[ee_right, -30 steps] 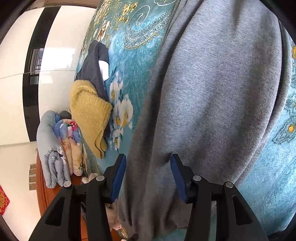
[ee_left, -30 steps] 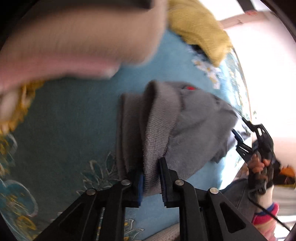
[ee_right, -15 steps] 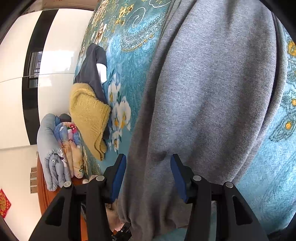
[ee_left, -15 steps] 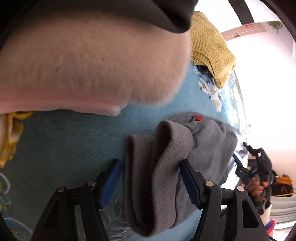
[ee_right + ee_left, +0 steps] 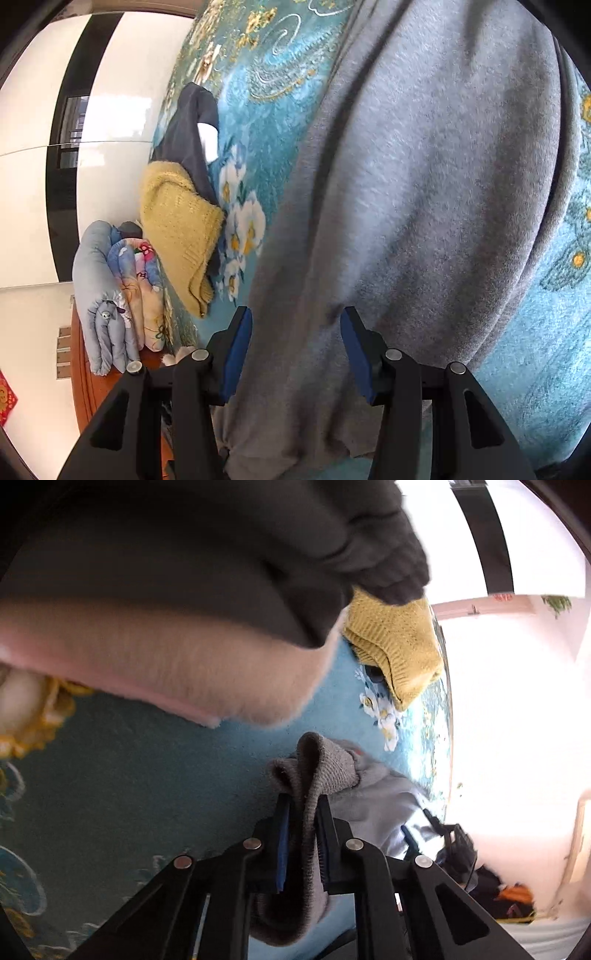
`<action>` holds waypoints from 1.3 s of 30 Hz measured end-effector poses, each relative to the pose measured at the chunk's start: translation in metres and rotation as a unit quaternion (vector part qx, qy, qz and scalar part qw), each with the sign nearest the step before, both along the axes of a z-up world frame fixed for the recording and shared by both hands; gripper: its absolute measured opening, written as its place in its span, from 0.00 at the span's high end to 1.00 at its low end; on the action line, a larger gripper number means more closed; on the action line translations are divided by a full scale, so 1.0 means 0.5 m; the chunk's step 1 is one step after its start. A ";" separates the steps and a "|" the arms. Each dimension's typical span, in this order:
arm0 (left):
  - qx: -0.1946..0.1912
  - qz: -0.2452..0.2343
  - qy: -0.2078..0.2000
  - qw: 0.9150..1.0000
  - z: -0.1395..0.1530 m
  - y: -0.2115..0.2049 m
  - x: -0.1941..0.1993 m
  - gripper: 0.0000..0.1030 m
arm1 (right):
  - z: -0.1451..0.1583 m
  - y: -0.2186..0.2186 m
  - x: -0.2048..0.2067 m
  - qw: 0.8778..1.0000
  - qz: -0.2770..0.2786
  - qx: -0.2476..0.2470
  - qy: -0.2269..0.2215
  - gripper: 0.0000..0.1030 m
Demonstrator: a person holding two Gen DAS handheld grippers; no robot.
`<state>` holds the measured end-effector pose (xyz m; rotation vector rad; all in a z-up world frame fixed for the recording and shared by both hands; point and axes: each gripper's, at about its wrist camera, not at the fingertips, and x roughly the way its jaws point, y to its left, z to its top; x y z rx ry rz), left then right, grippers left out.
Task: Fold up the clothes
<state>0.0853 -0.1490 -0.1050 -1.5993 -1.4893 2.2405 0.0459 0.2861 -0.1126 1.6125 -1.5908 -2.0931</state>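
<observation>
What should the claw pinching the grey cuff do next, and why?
Probably carry the ribbed cuff across onto the grey sweatshirt. The left claw is closing with the cuff between its pads, while the sweatshirt lies spread on the teal blanket, sleeve unfolded.

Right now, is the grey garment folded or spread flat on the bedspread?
Not flat: the grey garment lies bunched in long creases on the bedspread, one ribbed edge doubled between the closing left gripper.

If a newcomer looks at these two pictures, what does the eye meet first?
The grey garment fills the right view, spread over the teal bedcover. In the left view, the left gripper is closing on its bunched ribbed hem. A yellow knit lies near the bed's edge.
</observation>
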 end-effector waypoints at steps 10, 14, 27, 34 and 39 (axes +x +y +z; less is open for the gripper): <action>0.008 0.073 -0.106 0.992 -0.094 -0.077 0.048 0.96 | -0.014 0.016 0.008 0.999 -0.020 -0.003 -0.025 0.50; -0.025 0.004 -0.107 0.994 -0.045 -0.038 0.062 0.95 | 0.021 0.040 0.016 0.999 -0.049 0.005 0.020 0.50; -0.138 -0.284 0.017 0.949 0.040 0.307 -0.150 0.71 | 0.057 0.161 0.038 0.985 -0.154 -0.021 0.080 0.50; -0.145 -0.331 -0.041 0.931 -0.035 0.390 -0.196 0.66 | 0.000 0.222 0.060 0.983 -0.181 0.011 -0.041 0.50; -0.129 -0.321 -0.049 0.937 -0.043 0.369 -0.187 0.65 | -0.009 0.222 0.067 0.978 -0.201 -0.047 -0.012 0.50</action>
